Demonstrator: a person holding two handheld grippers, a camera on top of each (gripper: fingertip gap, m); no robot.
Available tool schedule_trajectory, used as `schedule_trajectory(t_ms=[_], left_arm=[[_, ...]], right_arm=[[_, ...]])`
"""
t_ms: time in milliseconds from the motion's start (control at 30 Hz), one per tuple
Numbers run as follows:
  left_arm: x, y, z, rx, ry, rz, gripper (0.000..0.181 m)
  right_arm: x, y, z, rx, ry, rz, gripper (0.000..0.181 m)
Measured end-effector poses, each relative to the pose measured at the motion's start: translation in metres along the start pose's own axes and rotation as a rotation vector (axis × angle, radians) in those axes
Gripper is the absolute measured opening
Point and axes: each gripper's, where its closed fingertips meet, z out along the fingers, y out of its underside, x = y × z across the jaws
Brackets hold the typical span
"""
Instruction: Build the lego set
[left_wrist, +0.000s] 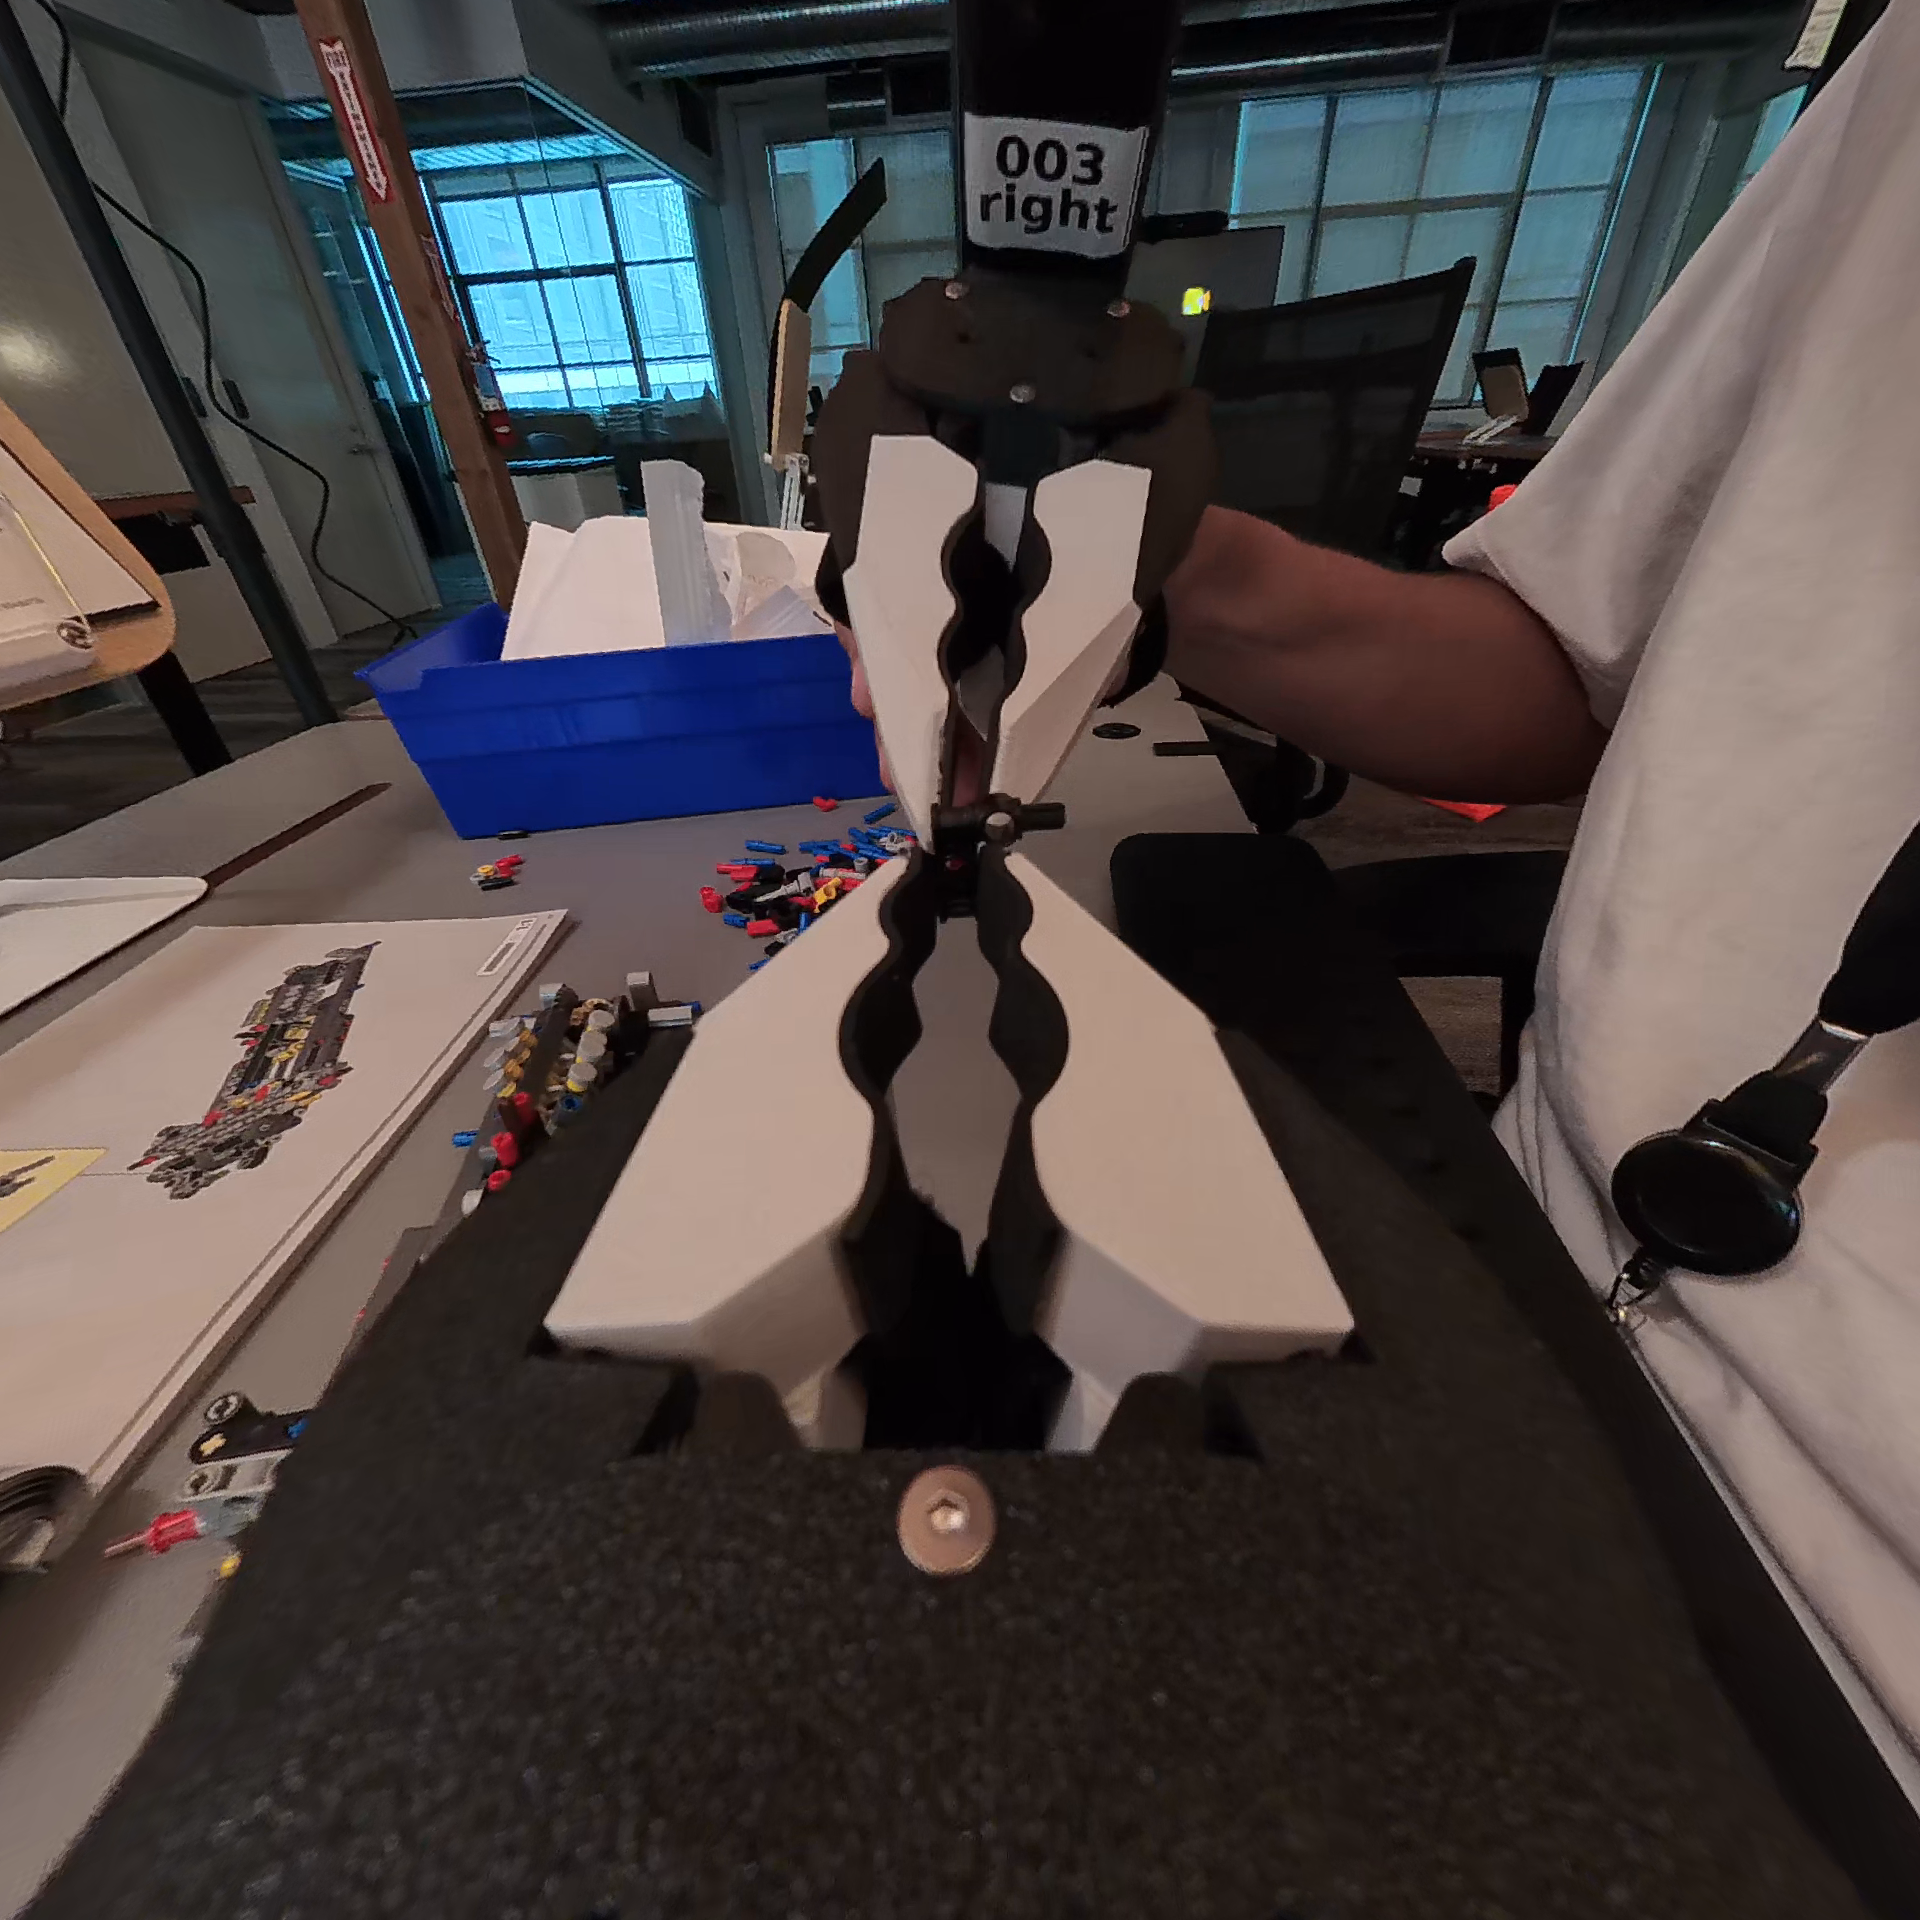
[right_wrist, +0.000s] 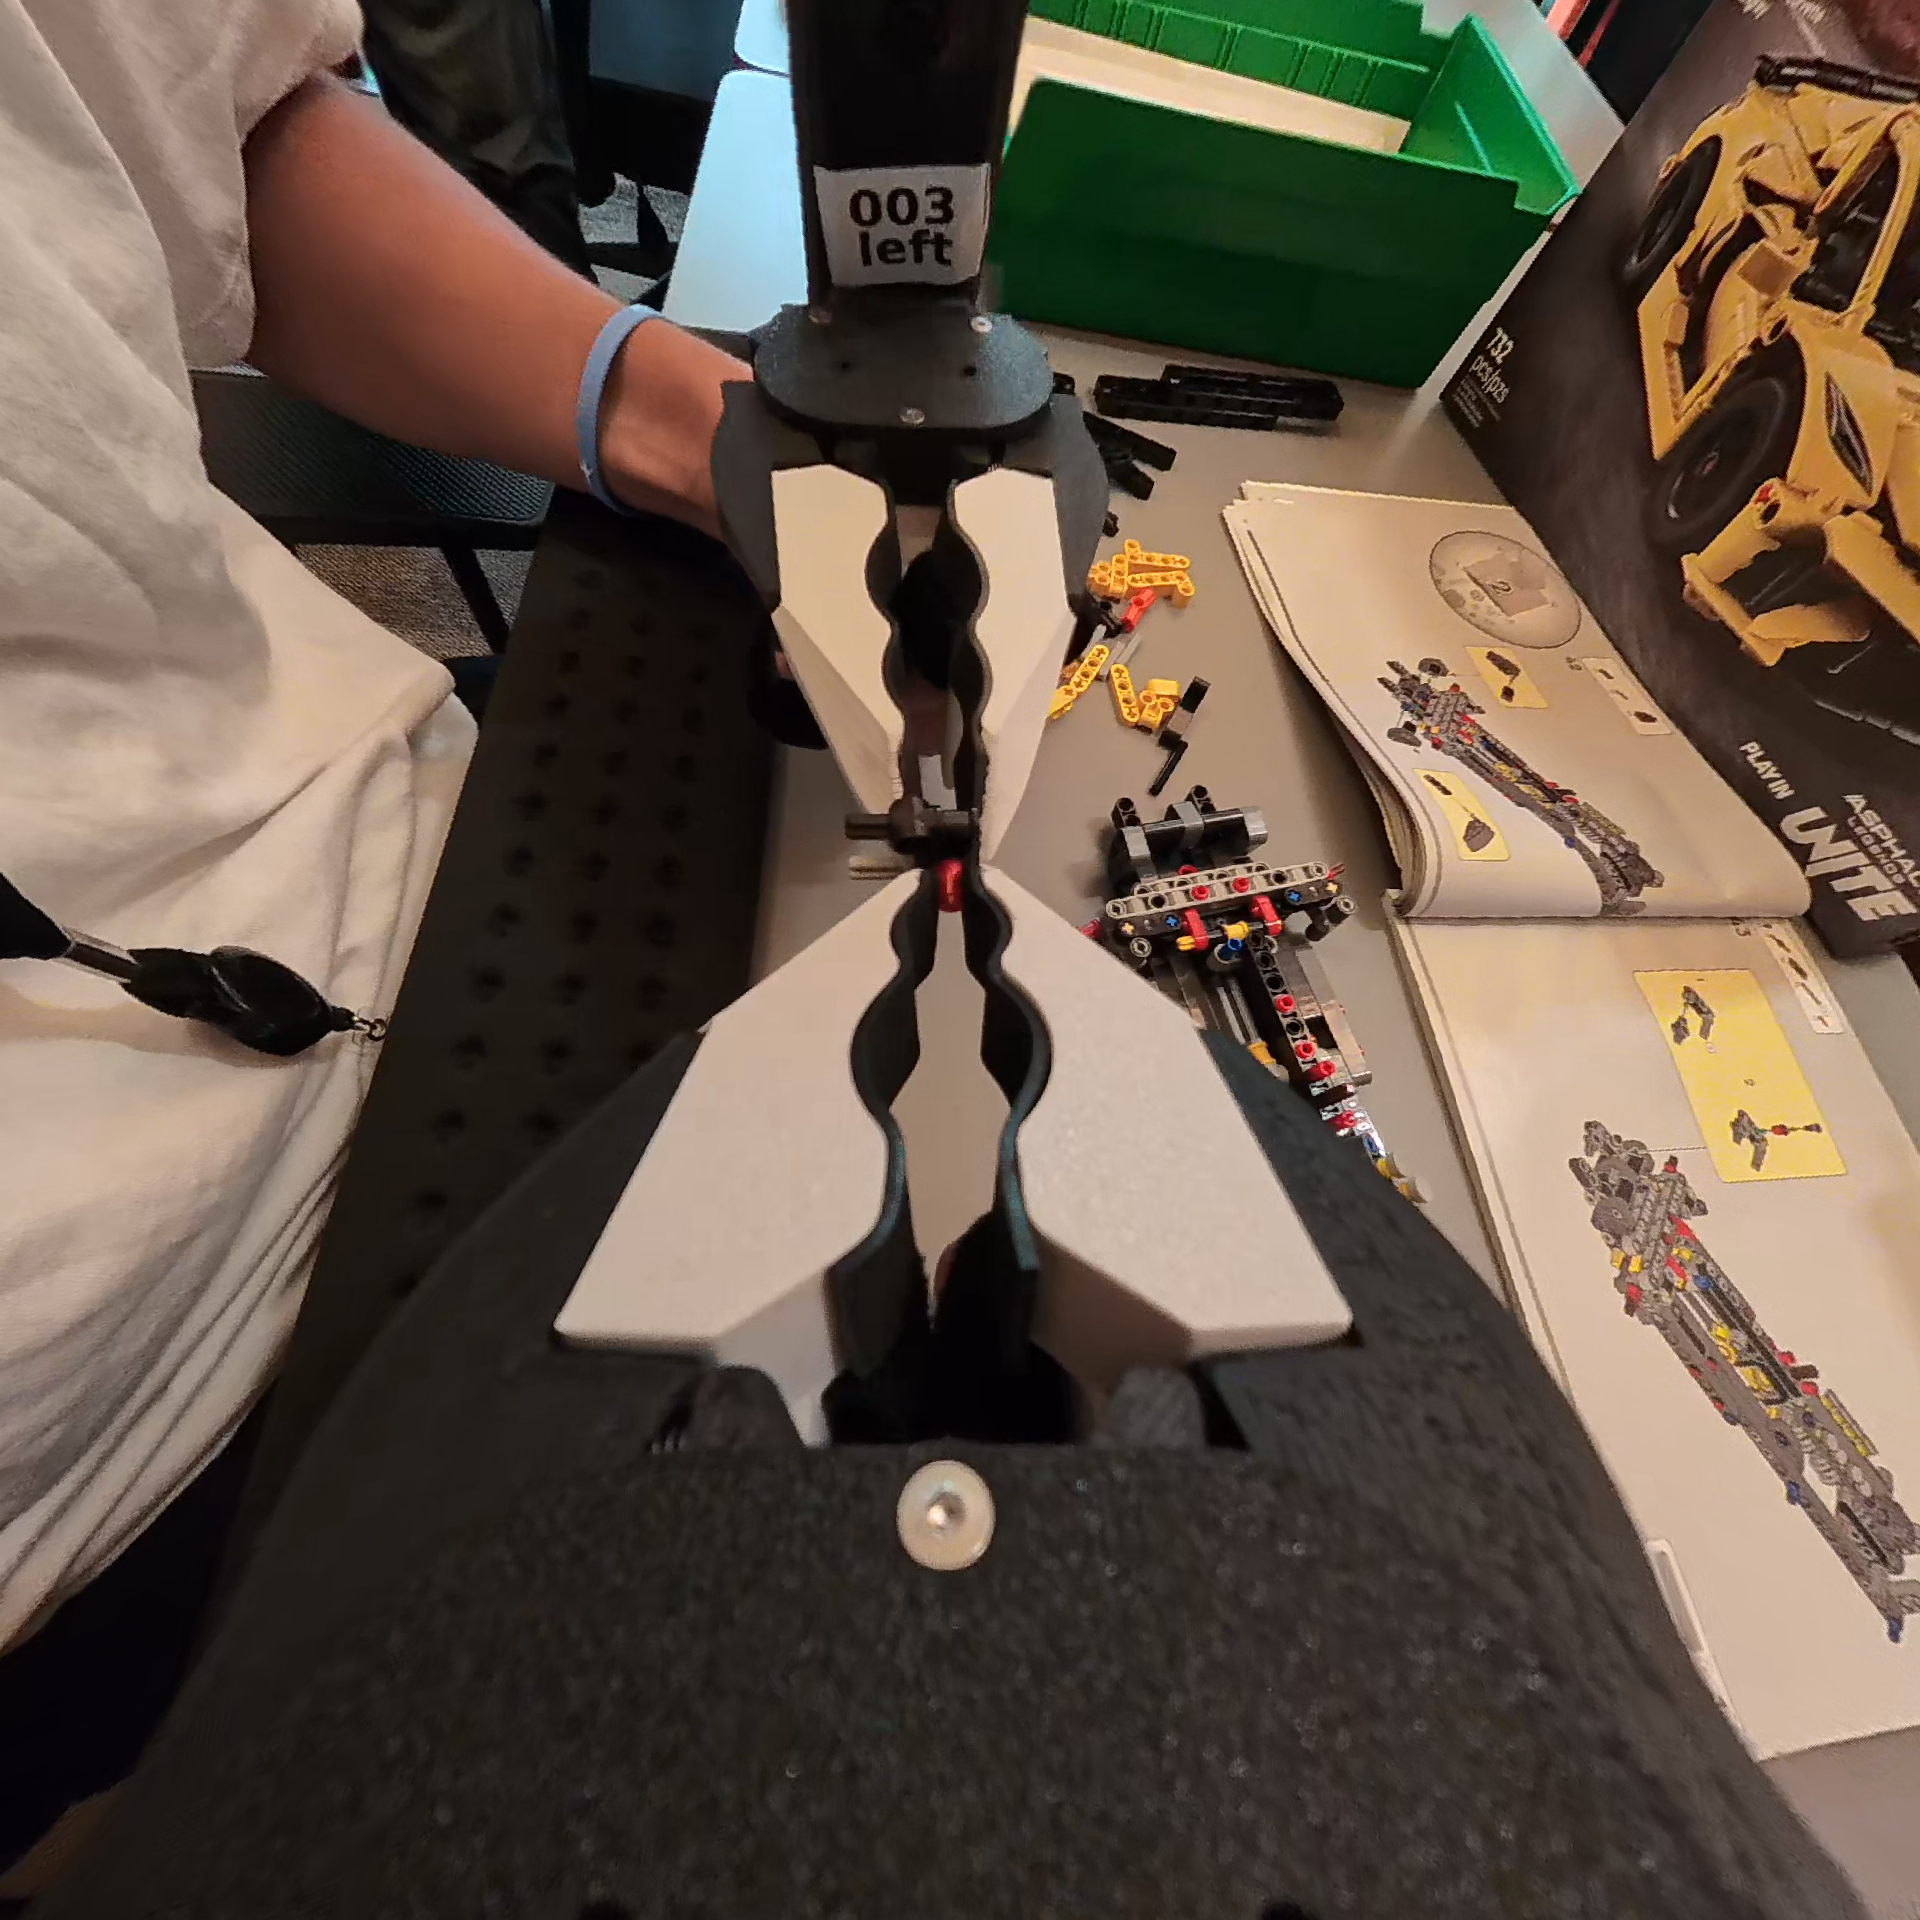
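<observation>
Grey, smooth tabletop (right_wrist: 1195, 852) carries everything. Taking the half-built grey chassis (right_wrist: 1236, 935) as marker: left of it, the two tongs meet tip to tip above the table. The left gripper (left_wrist: 951, 868) is pinched nearly closed on a red pin (right_wrist: 948, 883); the right gripper (right_wrist: 943, 878) is pinched on a black axle piece (left_wrist: 992, 821). Behind the chassis lie yellow beams (right_wrist: 1138, 577); right of it, open paper manuals (right_wrist: 1538, 727).
</observation>
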Motion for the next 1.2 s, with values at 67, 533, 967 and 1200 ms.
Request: schedule_trajectory(t_ms=[67,533,967,1200], left_arm=[[0.0,-0.001,0.0,0.009,0.008,-0.022,0.007],[-0.002,0.009,0.0,-0.053,-0.017,0.023,0.007],[-0.006,0.035,0.004,-0.253,-0.07,0.281,0.007],[-0.005,0.043,-0.001,-0.279,-0.043,0.257,0.006]], right_arm=[[0.0,-0.001,0.0,0.007,-0.003,0.007,0.003],[0.001,0.007,0.005,-0.022,0.026,0.021,0.003],[0.001,0.031,0.015,-0.035,-0.051,0.175,0.003],[-0.001,0.046,0.021,-0.105,-0.038,0.133,0.003]])
